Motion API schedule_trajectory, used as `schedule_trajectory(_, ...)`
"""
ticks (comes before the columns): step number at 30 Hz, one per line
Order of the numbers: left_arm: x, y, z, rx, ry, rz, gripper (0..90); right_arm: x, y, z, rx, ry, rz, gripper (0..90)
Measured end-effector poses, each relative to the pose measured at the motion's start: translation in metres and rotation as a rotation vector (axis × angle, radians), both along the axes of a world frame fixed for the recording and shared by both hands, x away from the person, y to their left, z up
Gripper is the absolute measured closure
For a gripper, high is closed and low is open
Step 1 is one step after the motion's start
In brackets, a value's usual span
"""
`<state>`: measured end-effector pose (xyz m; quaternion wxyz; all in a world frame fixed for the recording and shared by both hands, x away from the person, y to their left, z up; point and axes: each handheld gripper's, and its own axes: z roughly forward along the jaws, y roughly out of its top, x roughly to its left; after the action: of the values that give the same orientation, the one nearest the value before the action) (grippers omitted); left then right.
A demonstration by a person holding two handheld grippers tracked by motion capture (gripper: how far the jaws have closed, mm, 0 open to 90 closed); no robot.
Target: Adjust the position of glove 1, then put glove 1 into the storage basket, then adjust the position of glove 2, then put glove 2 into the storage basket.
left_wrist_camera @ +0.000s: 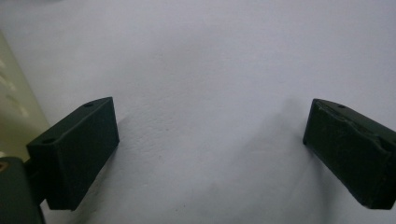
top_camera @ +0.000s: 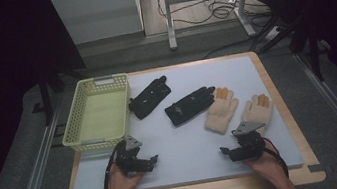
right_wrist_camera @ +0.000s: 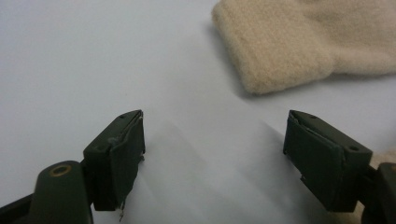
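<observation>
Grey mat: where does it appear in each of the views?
High view: grey mat fills the middle of the picture.
Left gripper view: the background; yellow basket at left edge.
Right gripper view: the background below cream glove.
Shared landmarks with high view: basket, glove.

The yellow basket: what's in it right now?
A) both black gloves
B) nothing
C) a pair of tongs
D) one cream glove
B: the yellow basket shows only its bare bottom, while the black gloves and cream gloves lie on the mat.
</observation>
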<state>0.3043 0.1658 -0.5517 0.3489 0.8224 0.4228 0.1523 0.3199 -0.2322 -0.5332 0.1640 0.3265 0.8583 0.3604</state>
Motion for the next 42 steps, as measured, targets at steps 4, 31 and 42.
schedule_trajectory(4,0.000,0.000,0.000,0.000,-0.001,0.000,3.7,0.000,0.000,0.000,-0.004,0.002,-0.007,17.3)
schedule_trajectory(31,0.000,0.000,0.000,0.001,-0.004,-0.001,4.1,0.007,0.009,0.014,0.063,0.023,-0.019,21.5)
schedule_trajectory(42,0.000,0.000,0.000,0.002,-0.005,0.000,4.2,0.031,0.044,0.026,0.049,0.016,0.011,22.7)
